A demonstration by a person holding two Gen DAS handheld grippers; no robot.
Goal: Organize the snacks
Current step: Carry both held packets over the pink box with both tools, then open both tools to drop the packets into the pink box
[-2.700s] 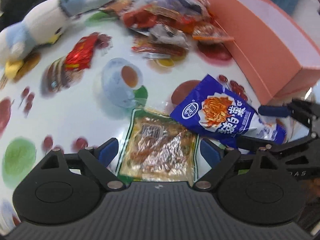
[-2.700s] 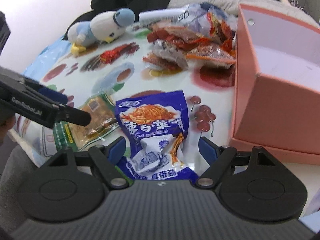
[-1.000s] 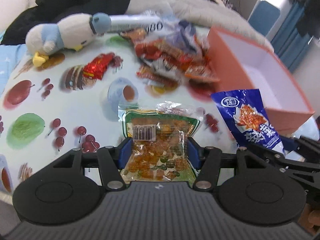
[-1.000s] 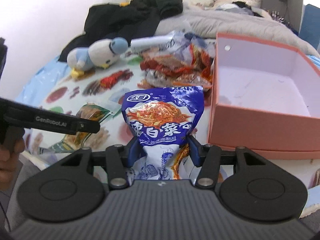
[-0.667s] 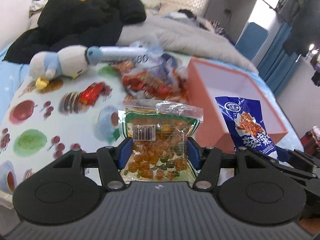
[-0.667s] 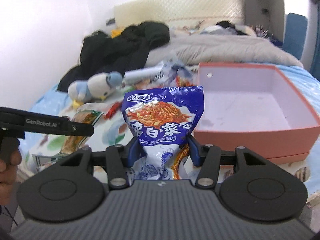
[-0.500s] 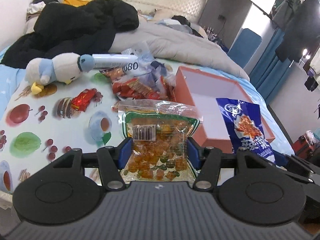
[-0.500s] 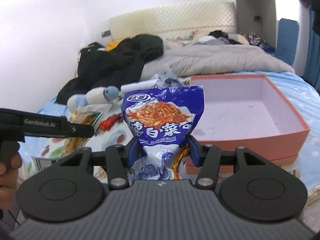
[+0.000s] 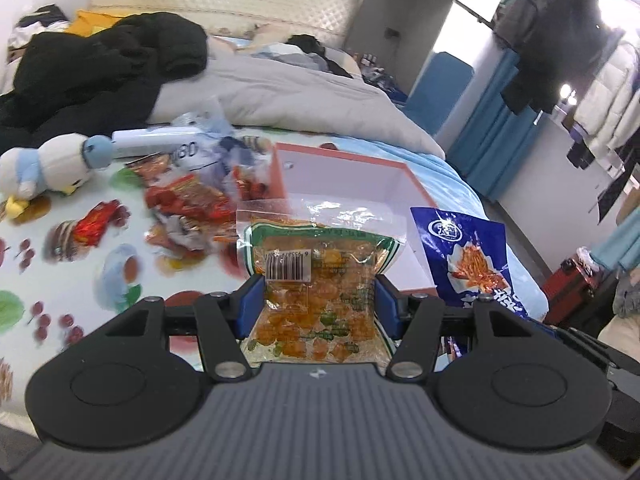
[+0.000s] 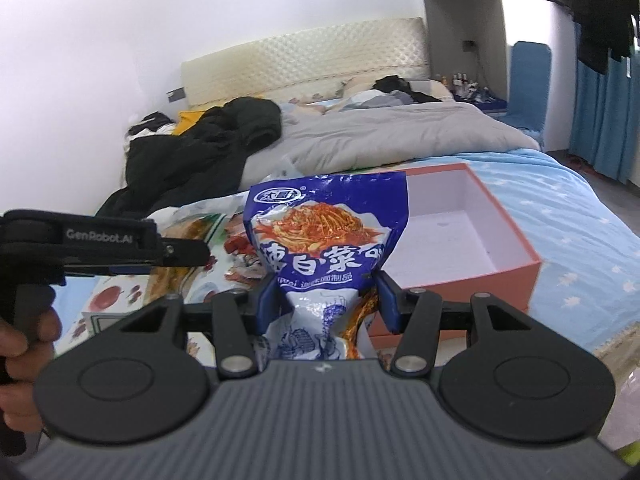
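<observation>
My left gripper (image 9: 316,306) is shut on a clear green-edged packet of orange snack pieces (image 9: 318,280), held upright above the patterned cloth. My right gripper (image 10: 326,300) is shut on a blue noodle-print snack bag (image 10: 326,236), which also shows at the right of the left wrist view as the blue bag (image 9: 468,256). Behind both packets lies the open pink box (image 9: 348,172), seen too in the right wrist view as the pink box (image 10: 472,236), with nothing inside. A heap of red and orange snack packets (image 9: 188,204) lies left of the box.
A plush penguin (image 9: 48,164) and a white tube (image 9: 156,142) lie at the cloth's far left. Black clothes (image 9: 100,64) and a grey duvet (image 9: 280,100) cover the bed behind. A hand (image 10: 20,344) grips the left tool's handle. A single red packet (image 9: 98,224) lies apart.
Both grippers have risen with their packets still gripped, and the views have tilted up, so the box and snack heap sit lower and farther away, with more of the bed and room showing.
</observation>
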